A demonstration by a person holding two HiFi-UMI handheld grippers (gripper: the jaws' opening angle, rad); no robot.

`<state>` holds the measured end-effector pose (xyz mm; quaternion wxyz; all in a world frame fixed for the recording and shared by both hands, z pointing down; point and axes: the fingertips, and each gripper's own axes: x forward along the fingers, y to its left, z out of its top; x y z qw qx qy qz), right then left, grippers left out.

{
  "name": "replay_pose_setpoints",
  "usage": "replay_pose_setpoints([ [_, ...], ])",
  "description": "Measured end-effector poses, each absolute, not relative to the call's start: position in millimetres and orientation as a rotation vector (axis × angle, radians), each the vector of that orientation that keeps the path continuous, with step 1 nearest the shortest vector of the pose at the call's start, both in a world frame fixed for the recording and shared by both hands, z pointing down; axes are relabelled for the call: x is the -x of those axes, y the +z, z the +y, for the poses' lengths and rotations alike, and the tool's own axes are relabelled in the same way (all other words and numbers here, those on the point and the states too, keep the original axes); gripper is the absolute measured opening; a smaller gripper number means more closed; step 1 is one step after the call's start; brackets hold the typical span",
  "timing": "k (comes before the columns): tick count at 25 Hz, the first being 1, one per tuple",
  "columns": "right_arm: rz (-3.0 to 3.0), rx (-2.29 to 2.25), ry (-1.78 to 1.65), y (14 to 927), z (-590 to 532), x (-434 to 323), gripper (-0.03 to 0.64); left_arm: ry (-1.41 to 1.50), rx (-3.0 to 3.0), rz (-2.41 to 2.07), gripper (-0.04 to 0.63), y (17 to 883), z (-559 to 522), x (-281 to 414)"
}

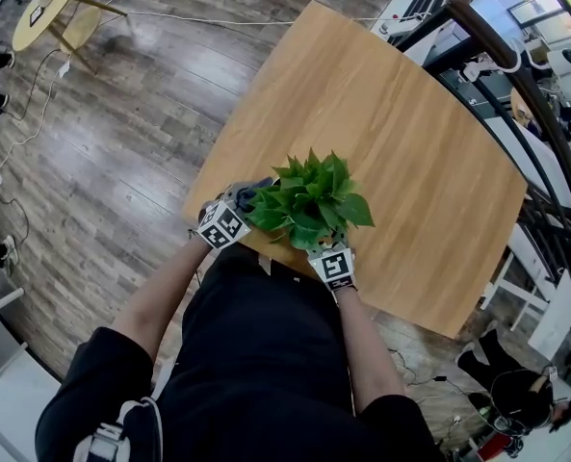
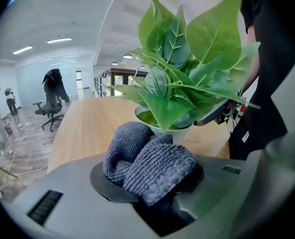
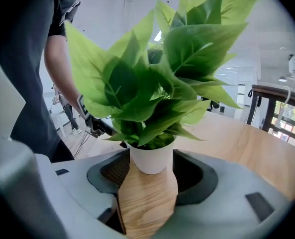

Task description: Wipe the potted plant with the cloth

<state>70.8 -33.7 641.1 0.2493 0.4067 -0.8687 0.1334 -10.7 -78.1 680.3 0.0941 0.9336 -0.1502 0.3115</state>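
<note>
The cloth (image 2: 154, 166) is pinched in the left gripper (image 2: 152, 185)'s jaws. Only the right gripper view shows the pot (image 3: 150, 159), seemingly clamped between the right gripper (image 3: 149, 176)'s jaws.

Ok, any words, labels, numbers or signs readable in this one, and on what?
None can be read.
Marker cube on the left tool: black-and-white square pattern only, no letters or digits.
Marker cube on the right tool: the same, pattern only.
White pot, cloth, table: plain, no print.
Background room: nothing legible.
</note>
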Motion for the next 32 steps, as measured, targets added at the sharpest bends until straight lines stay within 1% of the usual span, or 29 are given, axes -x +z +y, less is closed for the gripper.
replay_pose_setpoints([
  [5, -2.383, -0.992, 0.254, 636, -46, -62, 0.253, 0.966, -2.790, -0.367, 0.156, 683, -68, 9],
  [14, -2.375, -1.037, 0.278, 636, -48, -59, 0.253, 0.961, -2.785, -0.362, 0.157, 681, -57, 10],
  [20, -2.316, -1.027, 0.306, 646, -47, -61, 0.252, 1.016, -2.798, -0.280, 0.157, 690, -41, 12],
  [25, -2.363, -0.961, 0.299, 640, -39, -55, 0.252, 0.944, -2.745, -0.382, 0.156, 687, -55, 10],
  [29, -2.404, -0.860, 0.299, 641, -19, -44, 0.252, 0.950, -2.739, -0.414, 0.157, 687, -65, 12],
  [32, -2.395, -0.956, 0.338, 640, -28, -53, 0.253, 0.941, -2.735, -0.429, 0.157, 685, -72, 17],
])
